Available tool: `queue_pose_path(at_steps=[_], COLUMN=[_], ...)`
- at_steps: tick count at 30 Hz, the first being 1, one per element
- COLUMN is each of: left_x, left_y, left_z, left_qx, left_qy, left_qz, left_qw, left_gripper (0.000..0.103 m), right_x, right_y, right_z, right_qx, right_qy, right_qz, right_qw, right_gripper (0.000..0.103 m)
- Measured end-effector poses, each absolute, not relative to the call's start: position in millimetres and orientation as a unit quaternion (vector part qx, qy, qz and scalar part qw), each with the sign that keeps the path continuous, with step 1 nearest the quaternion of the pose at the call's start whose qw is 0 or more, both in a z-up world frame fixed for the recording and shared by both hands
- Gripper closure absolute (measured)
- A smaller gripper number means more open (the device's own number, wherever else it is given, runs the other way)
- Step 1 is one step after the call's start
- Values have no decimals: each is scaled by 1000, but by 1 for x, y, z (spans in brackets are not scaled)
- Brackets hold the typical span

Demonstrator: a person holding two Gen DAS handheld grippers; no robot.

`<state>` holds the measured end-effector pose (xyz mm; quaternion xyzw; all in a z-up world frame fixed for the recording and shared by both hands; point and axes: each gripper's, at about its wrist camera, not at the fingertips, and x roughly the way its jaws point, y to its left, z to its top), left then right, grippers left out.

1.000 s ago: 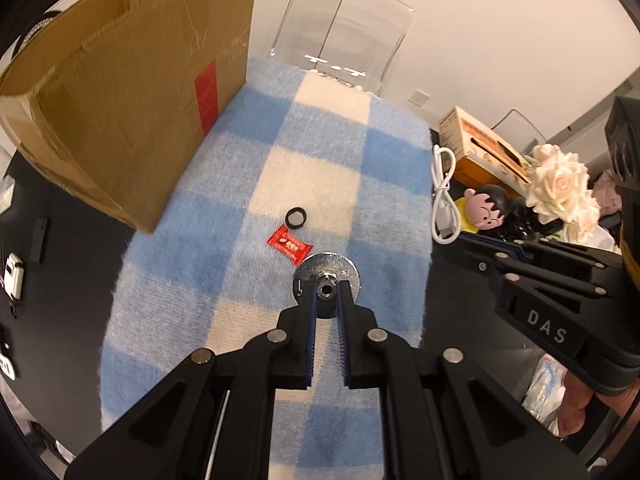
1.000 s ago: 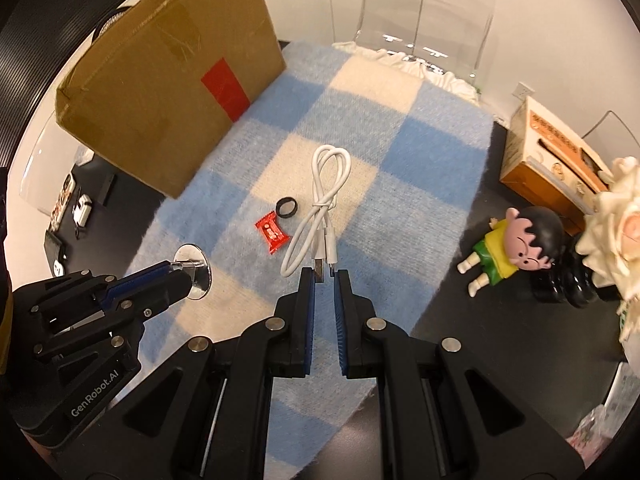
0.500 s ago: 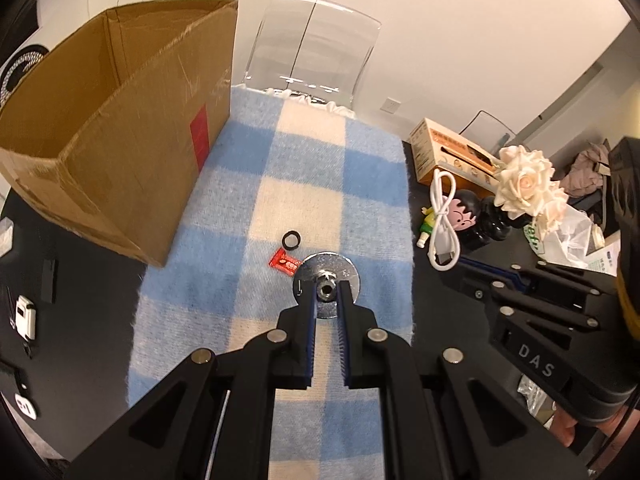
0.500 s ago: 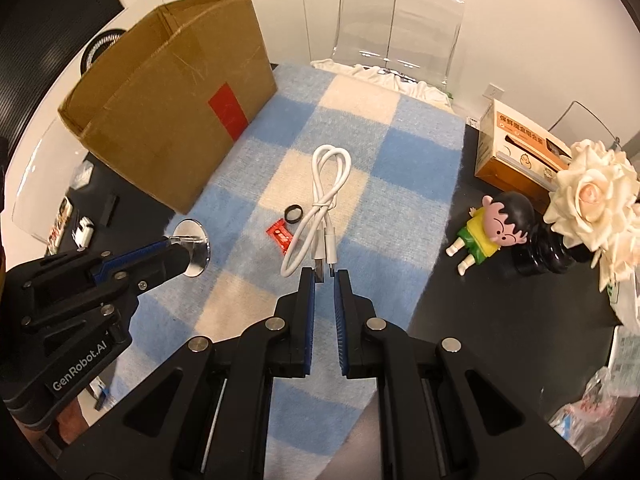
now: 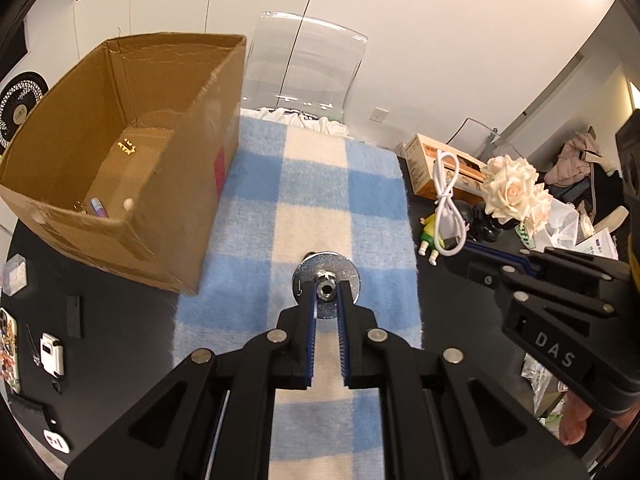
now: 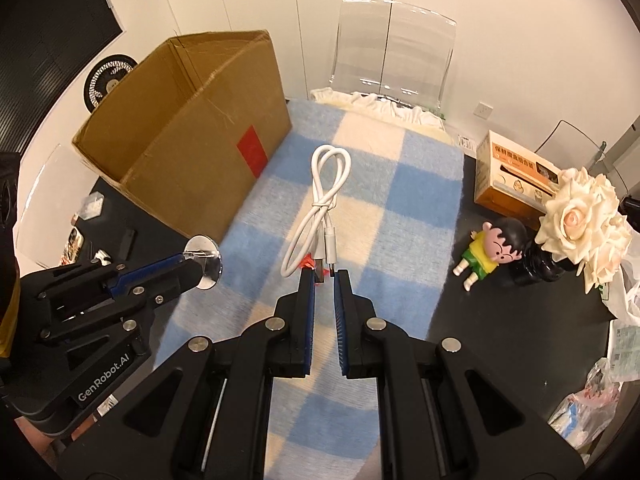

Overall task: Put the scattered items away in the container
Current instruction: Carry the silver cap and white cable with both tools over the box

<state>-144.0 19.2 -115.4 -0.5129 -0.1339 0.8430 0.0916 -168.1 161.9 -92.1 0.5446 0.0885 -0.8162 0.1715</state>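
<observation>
My left gripper (image 5: 327, 294) is shut on the stub of a chrome metal disc (image 5: 326, 274), held in the air over the blue-and-cream checked blanket (image 5: 320, 184). From the right wrist view that disc (image 6: 205, 261) shows side-on at the left gripper (image 6: 188, 261). My right gripper (image 6: 324, 276) is shut on the plug ends of a looped white USB cable (image 6: 325, 196), which hangs from it (image 5: 447, 200). A red candy wrapper (image 6: 307, 258) peeks out behind the fingertips. The open cardboard box (image 5: 120, 168) stands at the left and holds a few small items.
A cartoon doll (image 6: 490, 252), a vase of cream roses (image 6: 584, 216) and an orange carton (image 6: 512, 184) stand on the black table right of the blanket. A clear chair (image 6: 394, 40) is at the far end. Small gadgets (image 5: 52, 354) lie left of the box.
Both grippers have risen with the disc and the cable still held. The box's inside has come into view. The candy wrapper and black ring have slipped behind the disc in the left view.
</observation>
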Motion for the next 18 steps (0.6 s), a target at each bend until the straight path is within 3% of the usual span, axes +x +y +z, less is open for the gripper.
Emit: queue_pose_path(at_steps=[18], left_x=[-169], left_y=[-47], left_z=[-92], left_qx=[-486], left_qy=[-148], left_qz=[856], left_qw=[95], left_gripper=[93], right_x=[-183], right_y=[95], right_z=[-72], right_qx=[536], right_qy=[101], right_qz=[-820], right_qw=[173], right_gripper=[93])
